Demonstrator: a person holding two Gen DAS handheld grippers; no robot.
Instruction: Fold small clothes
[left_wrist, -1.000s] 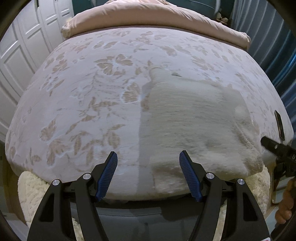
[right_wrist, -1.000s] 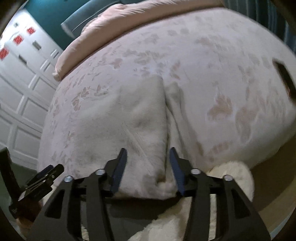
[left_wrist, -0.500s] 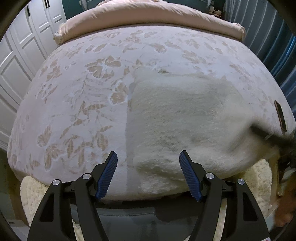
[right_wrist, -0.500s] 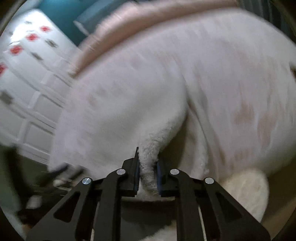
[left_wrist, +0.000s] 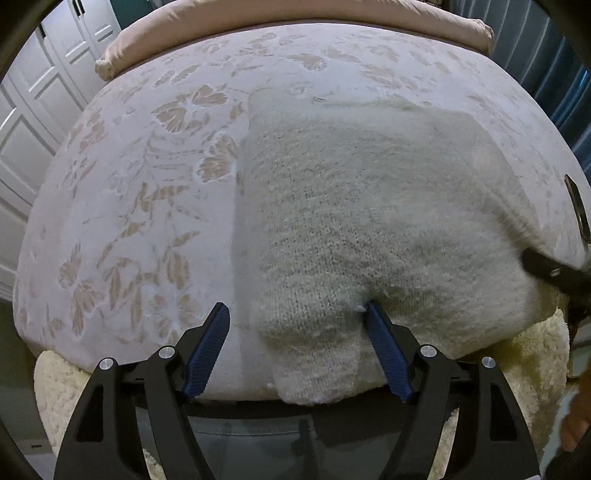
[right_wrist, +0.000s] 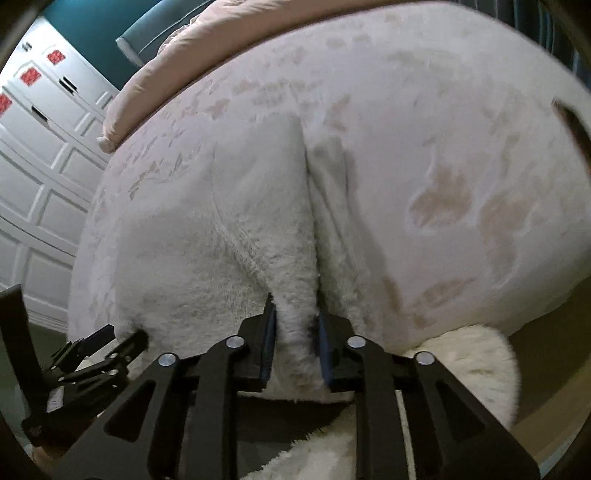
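Our right claw (right_wrist: 293, 345) was clamped on the near right edge of the sweater (left_wrist: 369, 221), spread on the bed (left_wrist: 129, 221), our left claw (left_wrist: 295, 343) gaped around its near hem, so we judged folding barely begun.

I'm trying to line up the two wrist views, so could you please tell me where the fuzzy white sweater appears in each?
Left wrist: the sweater fills centre and right, its near edge between the open left gripper fingers.
Right wrist: centre-left, a fold pinched in the right gripper.
Shared landmark: the pink pillow at the bed's far end.
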